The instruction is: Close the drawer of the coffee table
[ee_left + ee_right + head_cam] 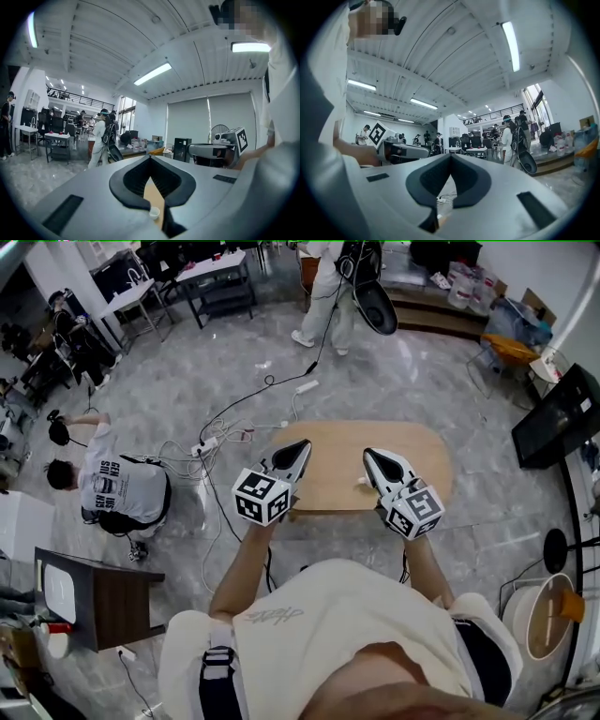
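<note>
The oval wooden coffee table [347,486] stands on the grey floor straight ahead of me. I cannot make out its drawer from above. My left gripper [303,443] hovers over the table's left part, jaws shut with nothing between them. My right gripper [367,454] hangs over the middle, also shut and empty. A small white object [361,482] lies on the tabletop between them. In the left gripper view the left gripper [150,158] points level across the room, and the table's wood and a small white cup [153,213] show below its tips. The right gripper [451,155] also points level.
White cables and a power strip [208,442] trail across the floor left of the table. A person [120,491] crouches at the left, near a dark side table [103,601]. A black screen [558,416] stands at the right. Another person [328,292] stands beyond the table.
</note>
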